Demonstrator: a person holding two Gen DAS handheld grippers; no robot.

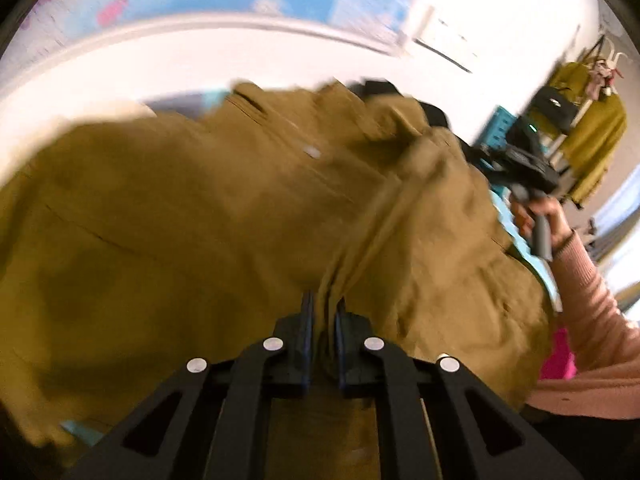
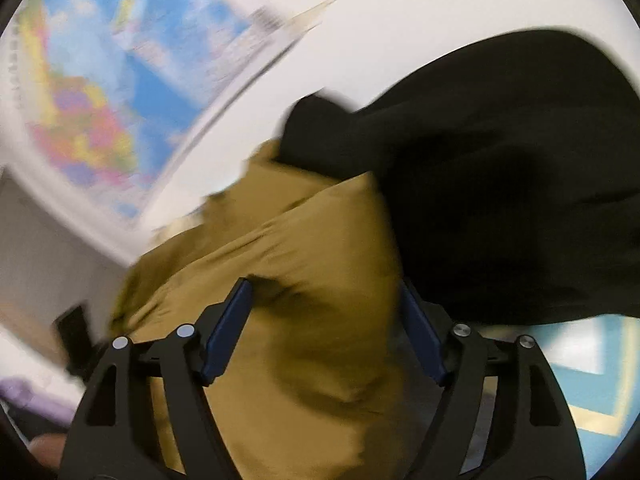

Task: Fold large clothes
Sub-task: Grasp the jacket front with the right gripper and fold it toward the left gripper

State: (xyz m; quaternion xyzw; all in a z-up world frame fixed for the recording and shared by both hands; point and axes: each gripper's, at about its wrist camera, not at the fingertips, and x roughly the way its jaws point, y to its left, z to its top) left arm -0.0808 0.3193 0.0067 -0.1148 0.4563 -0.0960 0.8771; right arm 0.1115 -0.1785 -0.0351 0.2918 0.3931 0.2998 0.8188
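Observation:
A large olive-brown garment [image 1: 200, 208] lies crumpled and fills most of the left wrist view. My left gripper [image 1: 323, 308] is shut on a raised fold of it near the bottom centre. In the right wrist view the same garment [image 2: 304, 280] bulges up between the fingers of my right gripper [image 2: 326, 284]. Its blue pads [image 2: 228, 332] stand wide apart and do not visibly clamp the cloth. A hand [image 1: 540, 216] in a pink sleeve holds the right gripper's handle at the garment's right edge. Both views are motion-blurred.
A black garment [image 2: 520, 180] lies heaped just beyond the olive one. A world map [image 2: 100, 120] hangs on the white wall behind. A teal patterned surface [image 2: 580, 380] shows under the clothes. At the far right stands a rack [image 1: 592, 136] with olive clothing.

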